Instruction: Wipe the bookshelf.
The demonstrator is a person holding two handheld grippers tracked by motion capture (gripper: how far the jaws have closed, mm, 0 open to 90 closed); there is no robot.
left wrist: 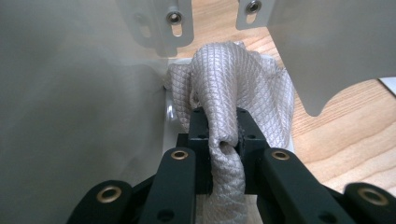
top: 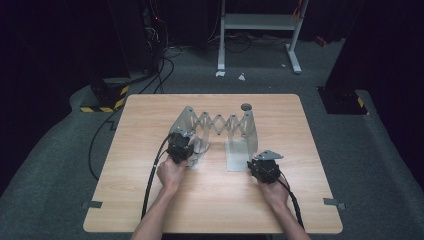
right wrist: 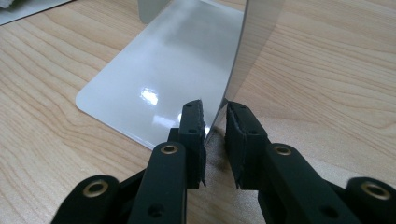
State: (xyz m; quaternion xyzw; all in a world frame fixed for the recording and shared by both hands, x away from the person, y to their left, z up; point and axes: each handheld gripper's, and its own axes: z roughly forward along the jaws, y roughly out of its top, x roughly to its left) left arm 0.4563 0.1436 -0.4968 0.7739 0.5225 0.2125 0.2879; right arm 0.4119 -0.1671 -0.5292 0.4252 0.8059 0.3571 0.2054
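On table: left gripper (left wrist: 219, 128) pinches cloth (left wrist: 233, 84) (beside rack (top: 220, 125)).

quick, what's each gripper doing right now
Left gripper: shut on the beige woven cloth.
Right gripper: jaws either side of the grey metal bookend's upright plate; grip cannot be told.

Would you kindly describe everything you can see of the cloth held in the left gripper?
The cloth is a pale beige fabric with a fine diamond-grid weave, crumpled into soft folds. The left gripper pinches a bunched ridge of it between its black jaws, and a twisted tail hangs below them. It lies at the foot of the grey metal rack, against its left upright plate, over a pale base plate on the wooden table.
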